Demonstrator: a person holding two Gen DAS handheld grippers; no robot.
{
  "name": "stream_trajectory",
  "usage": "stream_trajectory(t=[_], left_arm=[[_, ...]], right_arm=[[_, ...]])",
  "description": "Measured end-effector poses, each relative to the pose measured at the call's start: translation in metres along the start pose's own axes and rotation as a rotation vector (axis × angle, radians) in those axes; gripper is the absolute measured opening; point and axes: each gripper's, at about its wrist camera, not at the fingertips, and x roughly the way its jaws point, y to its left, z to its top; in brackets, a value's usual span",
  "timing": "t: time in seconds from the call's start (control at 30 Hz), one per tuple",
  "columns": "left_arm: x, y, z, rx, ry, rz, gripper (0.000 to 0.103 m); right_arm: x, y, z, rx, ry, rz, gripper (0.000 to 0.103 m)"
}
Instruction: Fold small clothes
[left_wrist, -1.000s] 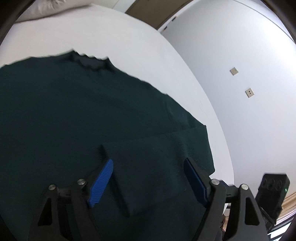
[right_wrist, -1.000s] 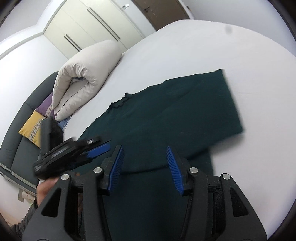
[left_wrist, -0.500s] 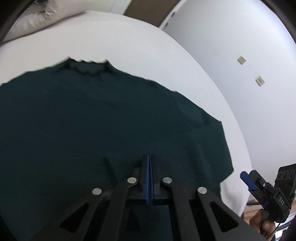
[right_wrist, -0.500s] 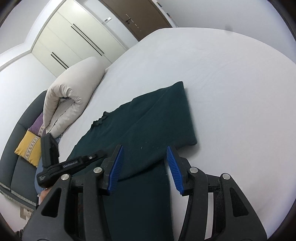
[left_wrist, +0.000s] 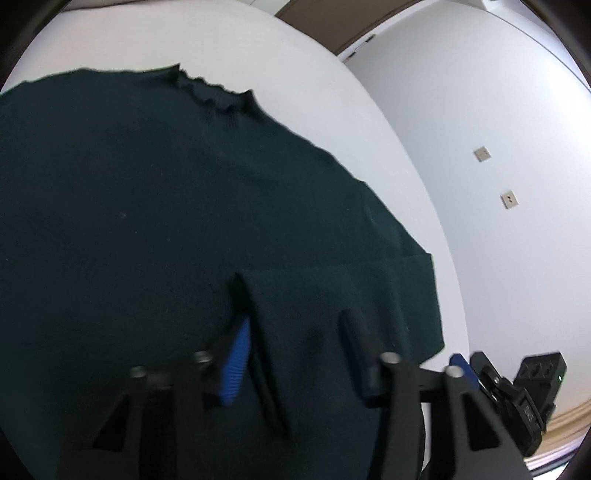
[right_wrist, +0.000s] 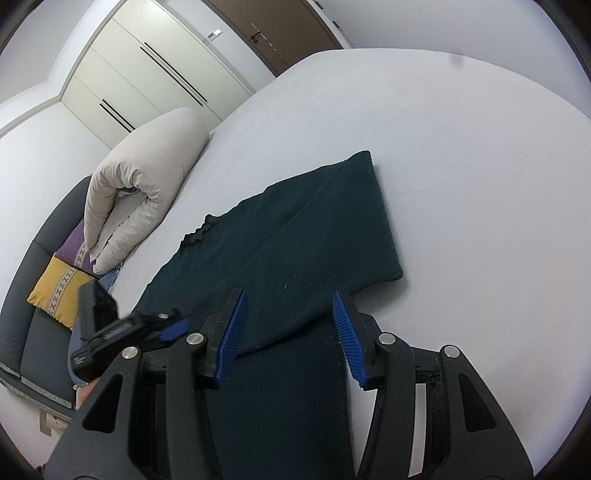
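Sweater (right_wrist: 295, 236), dark green knit, lies flat on the white bed (right_wrist: 461, 166), sleeve (left_wrist: 351, 295) already laid across the body. Left gripper (left_wrist: 299, 347) hovers w/ jaws apart, straddling that folded sleeve; cuff edge sits just ahead of its left finger, nothing clamped. Right gripper (right_wrist: 288, 328) also spread wide, empty, above the lower body of the garment, w/ the sleeve fold just ahead and the far side edge beyond its right finger. Ruffled collar (left_wrist: 214, 92) lies well ahead of the left claw.

Step in hand looks like a regrasp for the next fold, prob. bringing hem up toward collar. To do it well: each claw should come down at a matching pt on the hem, pinch both layers incl. the tucked sleeve so it doesn't slide out, lift evenly, keep edge taut betw. the two, then lay down square w/ the shoulders
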Motion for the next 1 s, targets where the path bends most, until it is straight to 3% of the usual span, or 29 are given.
stream_trajectory(t=[0.03,0.07,0.1,0.2,0.47,0.73,0.87,1.0], left_arm=[[0.003,0.0,0.002,-0.005,0.004,0.002,0.033],[0.004,-0.001,0.003,-0.01,0.013,0.009,0.018],[0.004,-0.001,0.004,-0.009,0.016,0.011,0.014],[-0.002,-0.007,0.008,0.022,0.003,0.037,0.01],[-0.054,-0.017,0.035,0.139,-0.127,0.102,0.009],[-0.096,0.045,0.072,0.037,-0.266,0.198,0.009],[-0.091,0.069,0.078,0.009,-0.249,0.231,0.009],[-0.081,0.079,0.07,0.003,-0.224,0.239,0.009]], right_arm=[[0.0,0.0,0.0,0.001,-0.003,-0.001,0.047],[-0.001,0.0,0.0,0.0,-0.004,-0.002,0.047],[-0.001,0.0,0.0,-0.001,-0.003,-0.001,0.047],[0.001,0.002,0.001,-0.009,-0.005,-0.009,0.047],[0.005,-0.001,0.011,0.024,-0.004,-0.018,0.047],[0.016,-0.017,0.03,0.153,0.0,0.036,0.047],[0.037,-0.017,0.034,0.247,0.048,0.129,0.047],[0.058,-0.007,0.037,0.261,0.088,0.143,0.047]])
